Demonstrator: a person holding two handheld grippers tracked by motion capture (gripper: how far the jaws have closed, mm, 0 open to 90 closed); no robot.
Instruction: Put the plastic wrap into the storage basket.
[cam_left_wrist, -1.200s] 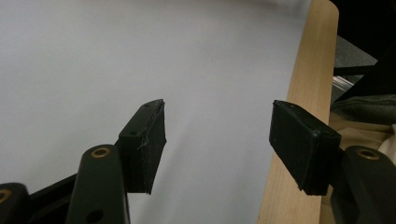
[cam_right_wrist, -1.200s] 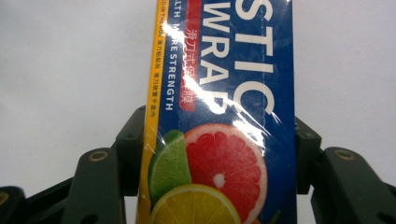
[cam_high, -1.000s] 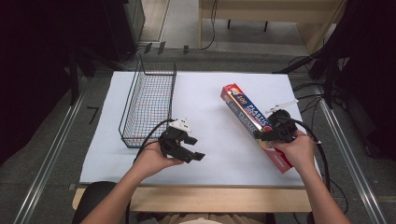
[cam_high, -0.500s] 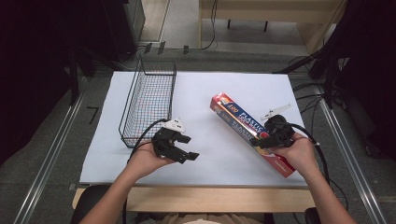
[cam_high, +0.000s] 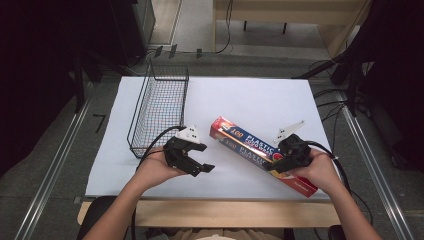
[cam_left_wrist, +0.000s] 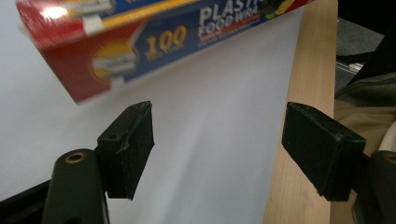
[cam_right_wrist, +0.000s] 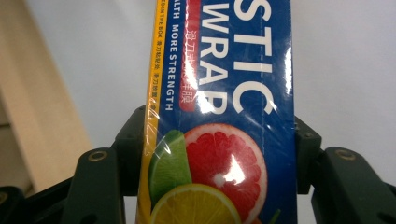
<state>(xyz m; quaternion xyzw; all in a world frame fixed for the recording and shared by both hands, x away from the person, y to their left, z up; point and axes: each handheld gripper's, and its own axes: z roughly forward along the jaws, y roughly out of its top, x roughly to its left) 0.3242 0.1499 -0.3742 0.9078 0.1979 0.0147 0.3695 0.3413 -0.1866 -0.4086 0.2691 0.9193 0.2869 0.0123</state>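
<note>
My right tongs (cam_high: 276, 166) are clamped across the near end of the plastic wrap box (cam_high: 250, 146), which slants over the white table (cam_high: 260, 100). My left tongs (cam_high: 202, 157) gape wide with nothing between them, just beside the box's far end. Beyond stands the wire basket (cam_high: 160, 107).

The high view looks forward and down over the whole counter (cam_high: 250, 100), while each tool's camera looks along its jaws from close range, all three sharing the plastic wrap box (cam_high: 250, 147) (cam_left_wrist: 140, 42) (cam_right_wrist: 224, 116).
</note>
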